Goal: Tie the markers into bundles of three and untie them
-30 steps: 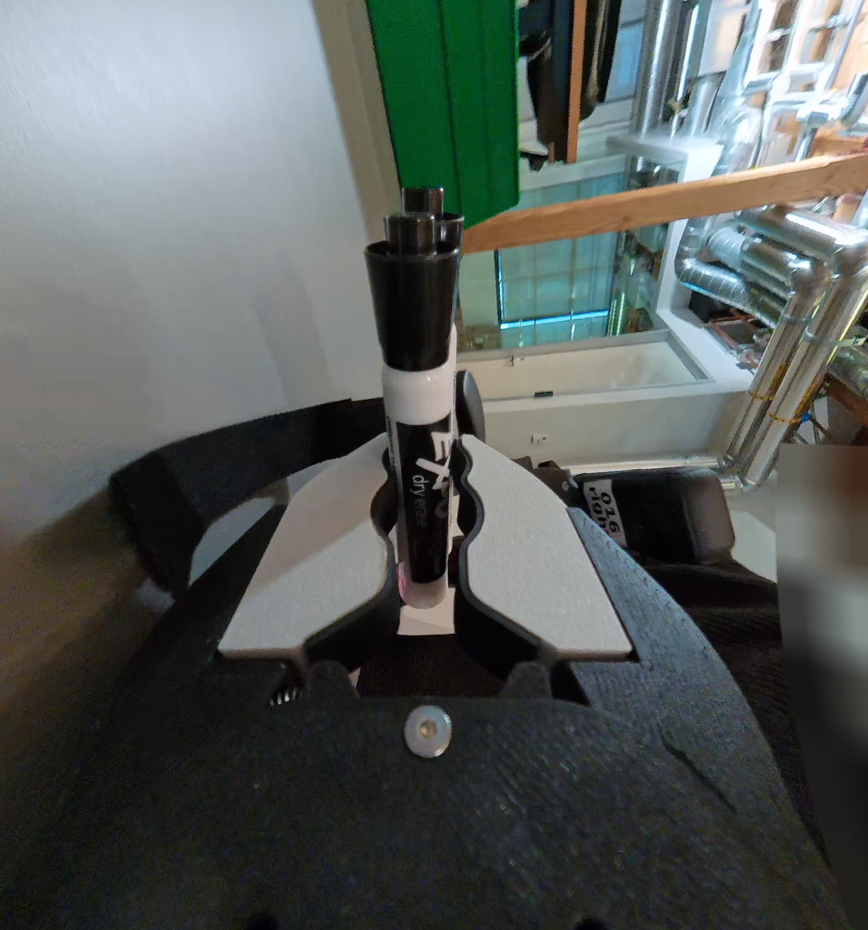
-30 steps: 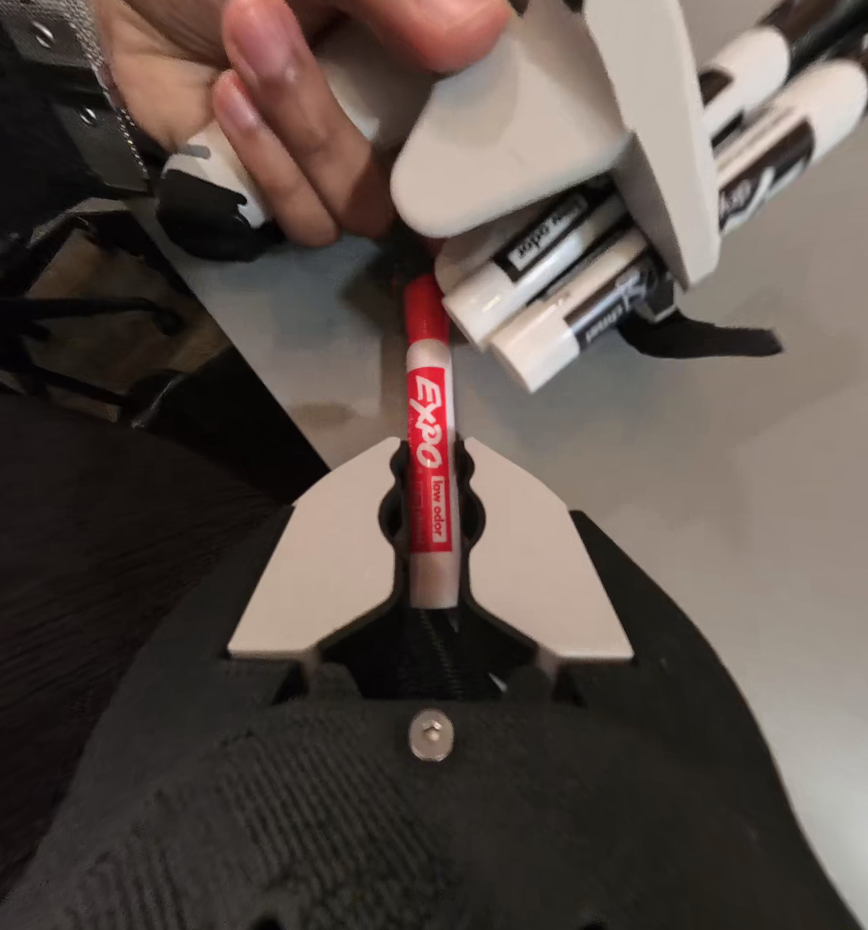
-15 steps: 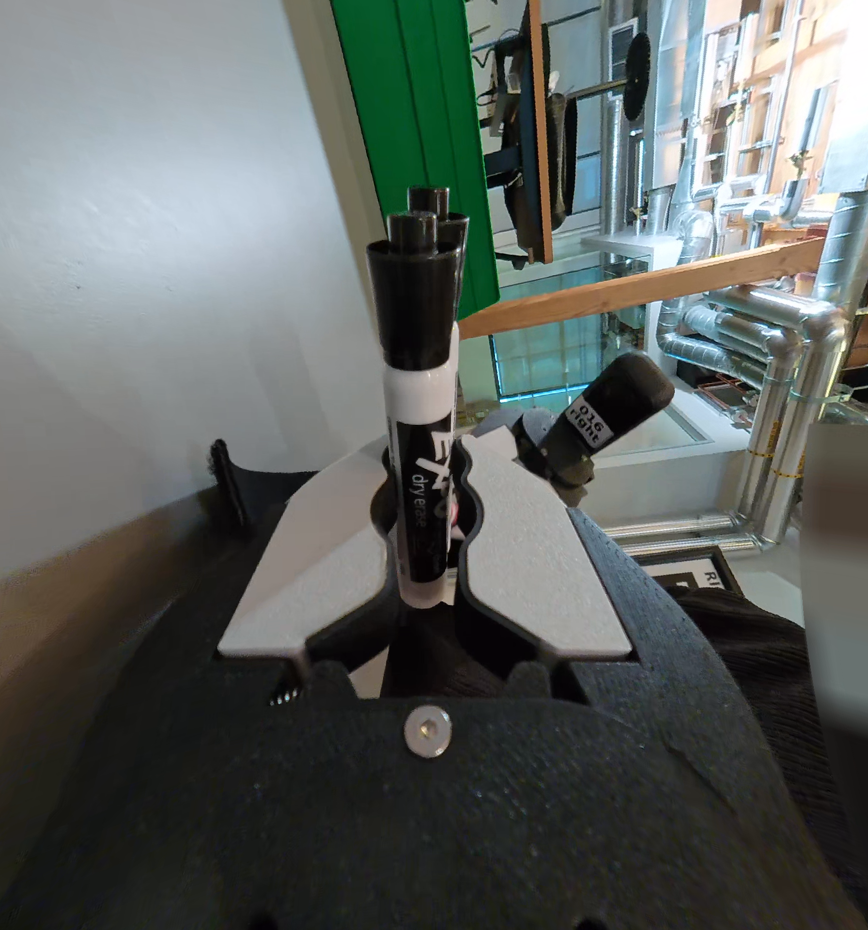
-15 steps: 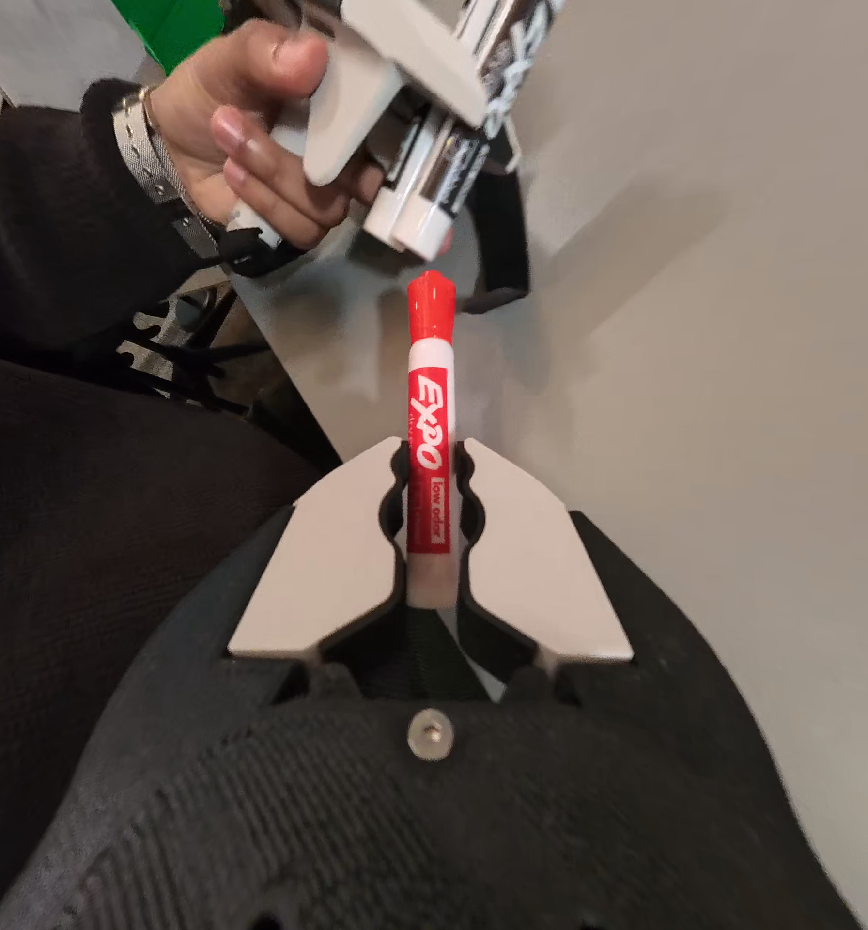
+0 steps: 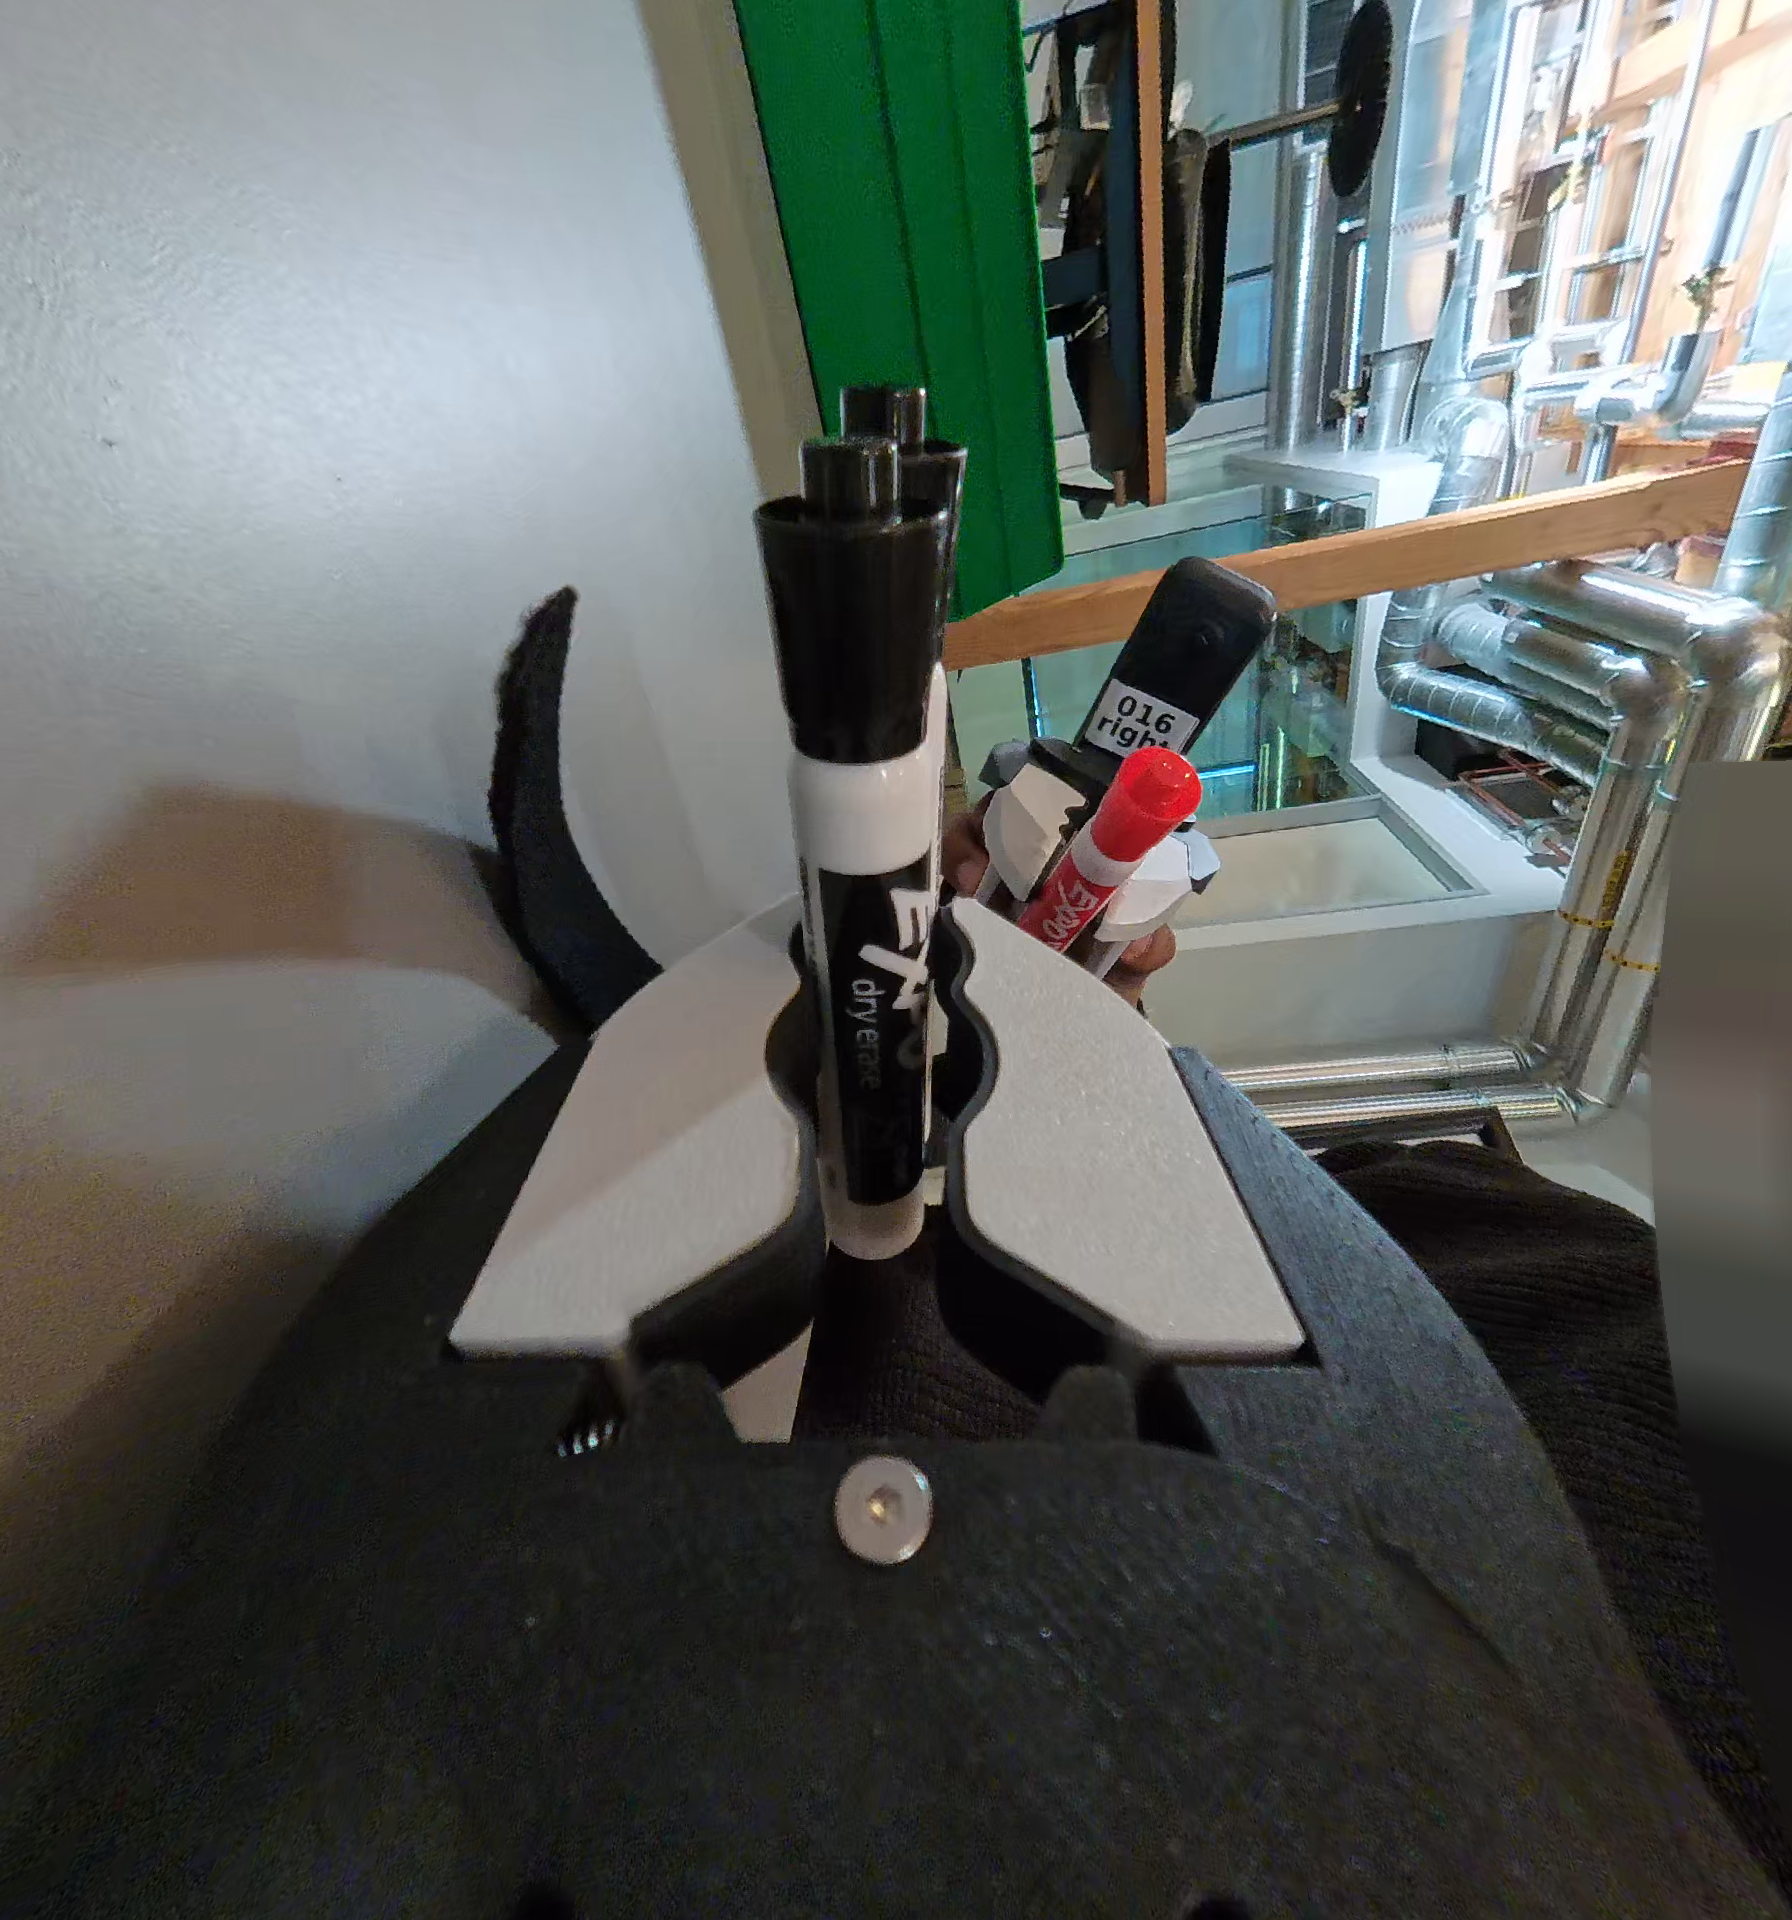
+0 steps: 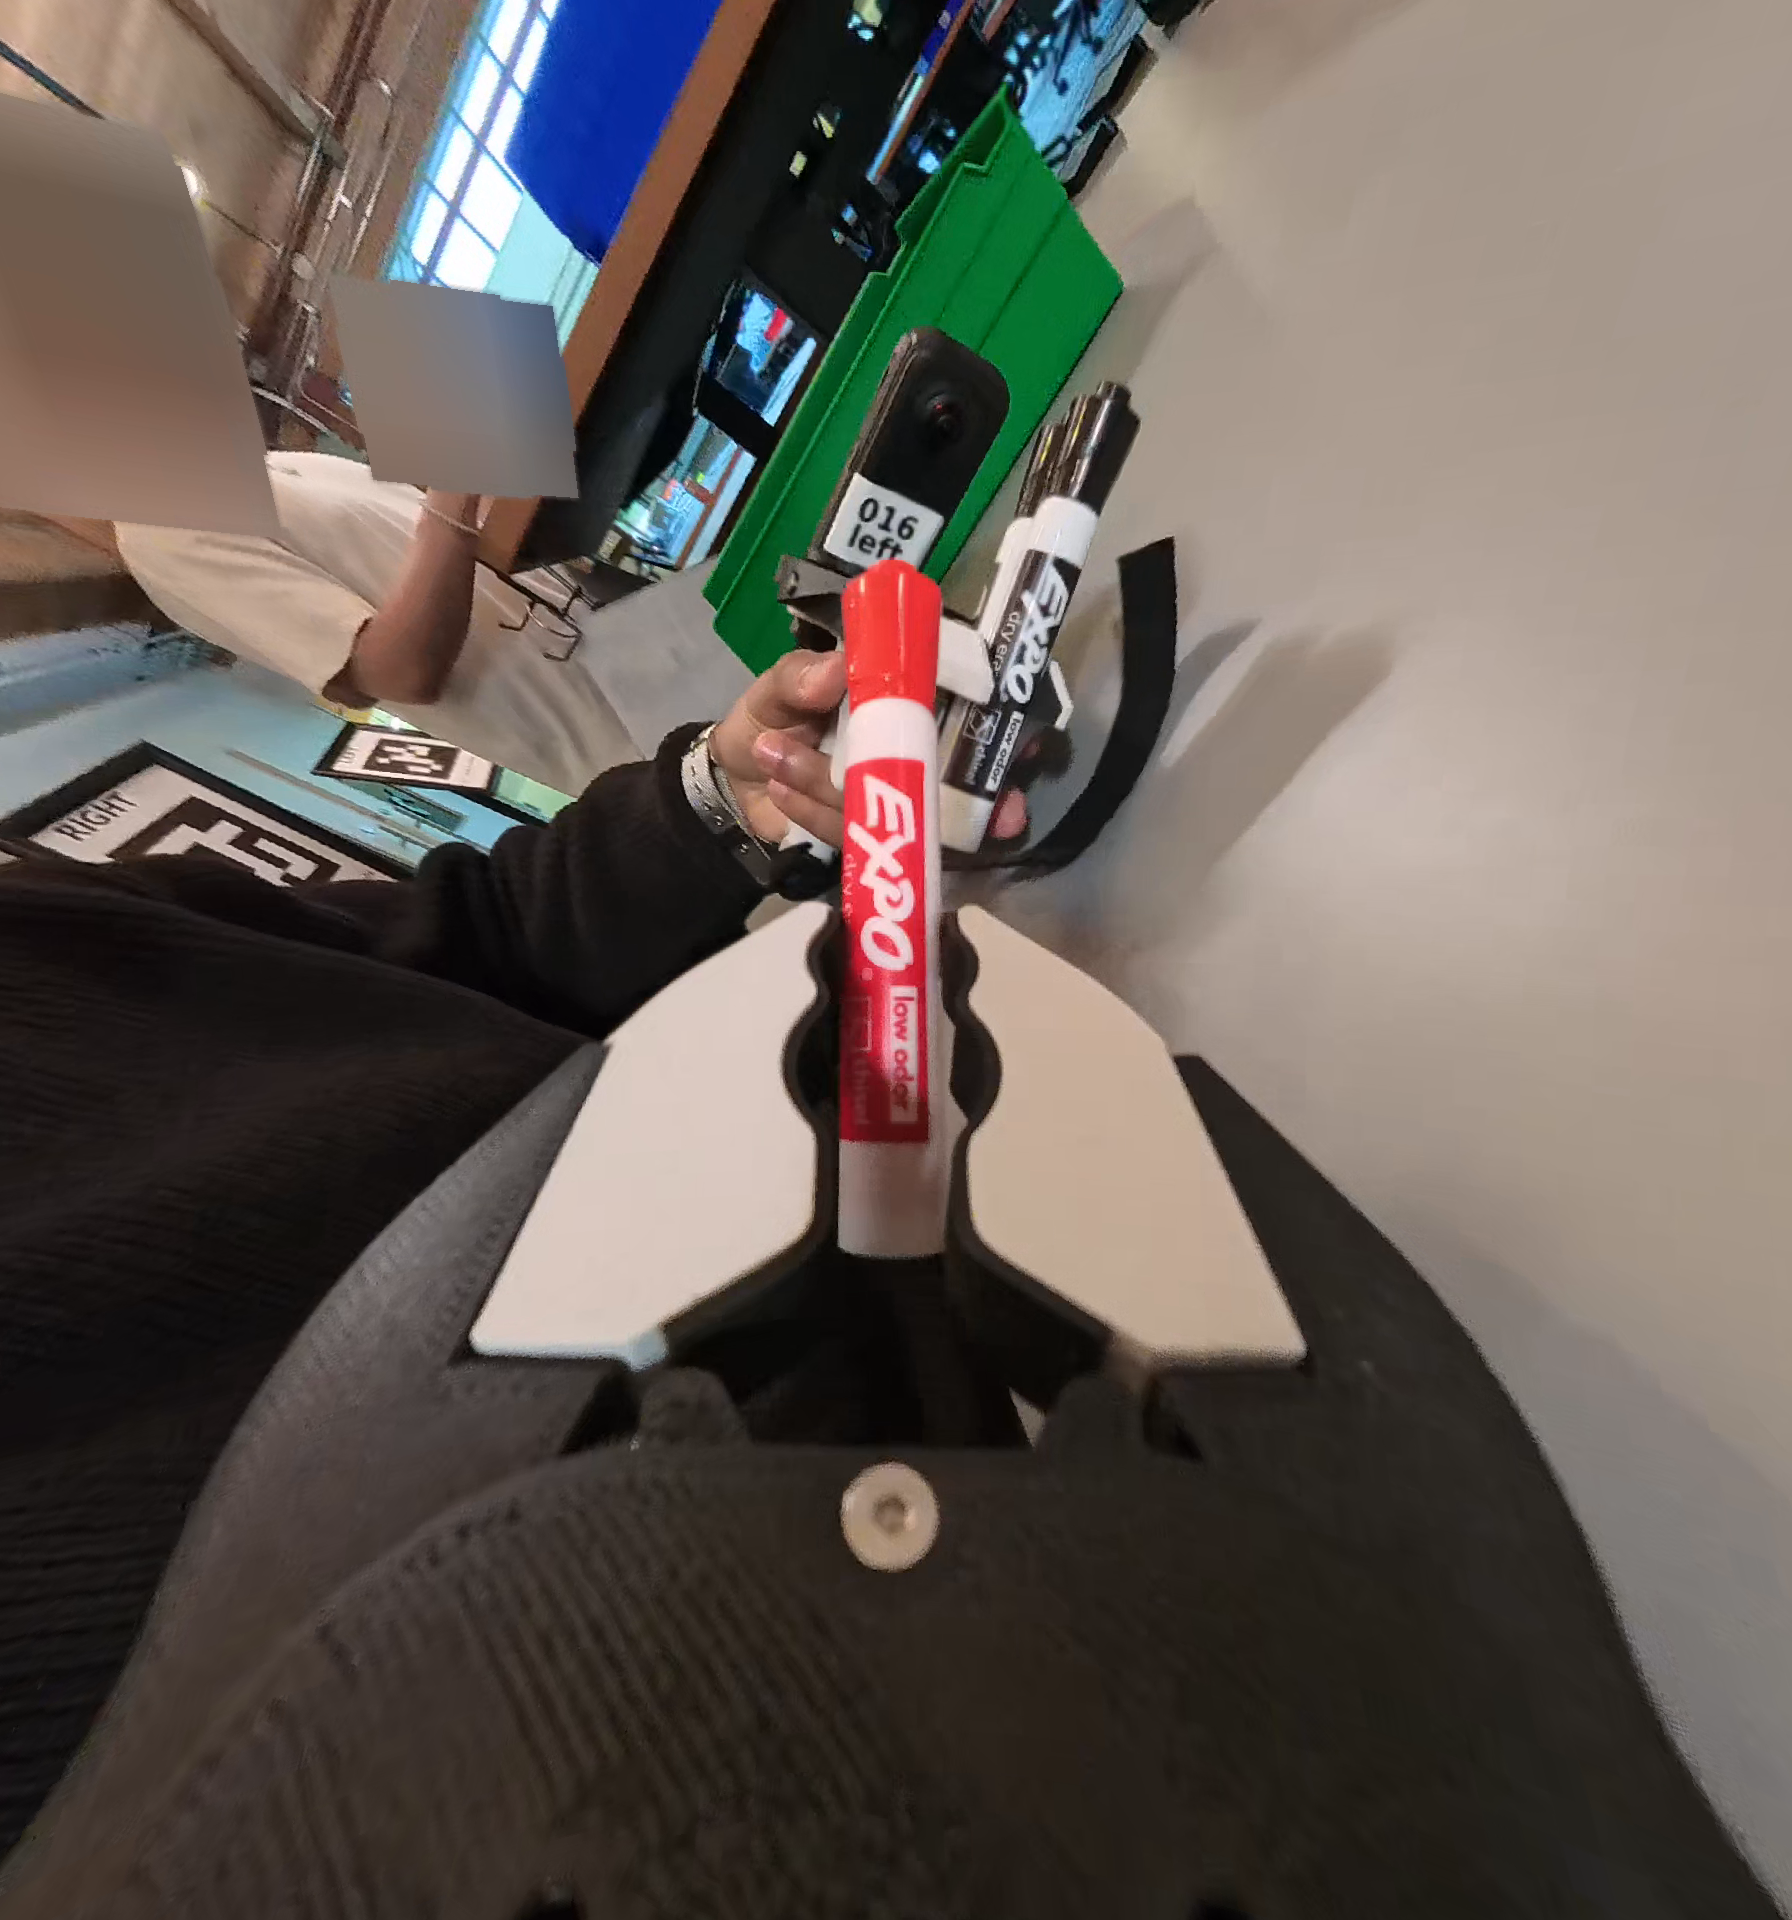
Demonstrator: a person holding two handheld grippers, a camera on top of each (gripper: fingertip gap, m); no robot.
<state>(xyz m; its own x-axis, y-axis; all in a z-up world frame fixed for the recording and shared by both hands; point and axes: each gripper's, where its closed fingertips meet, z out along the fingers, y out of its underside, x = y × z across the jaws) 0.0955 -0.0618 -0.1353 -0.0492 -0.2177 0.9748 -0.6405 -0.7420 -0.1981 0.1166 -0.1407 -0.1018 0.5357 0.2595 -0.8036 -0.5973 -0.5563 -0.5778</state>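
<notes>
My left tool (image 5: pixel 876 997) and right tool (image 6: pixel 892 1049): pale grey wavy-edged fingers, black ribbed housing, one silver screw; black knit sleeve (image 6: pixel 518 914), metal wristband (image 6: pixel 710 795).

White wall (image 5: pixel 300 312), green panel (image 5: pixel 902 260), possibly ducting (image 5: pixel 1598 665)

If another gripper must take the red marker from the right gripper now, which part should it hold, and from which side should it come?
Probably the upper barrel of the red marker, just under its cap. The right gripper is shut on the lower barrel, so only the cap end stands free past its fingertips. Come from the side, across the marker's length, fingers closing on the round barrel, not the tapered cap.
</notes>
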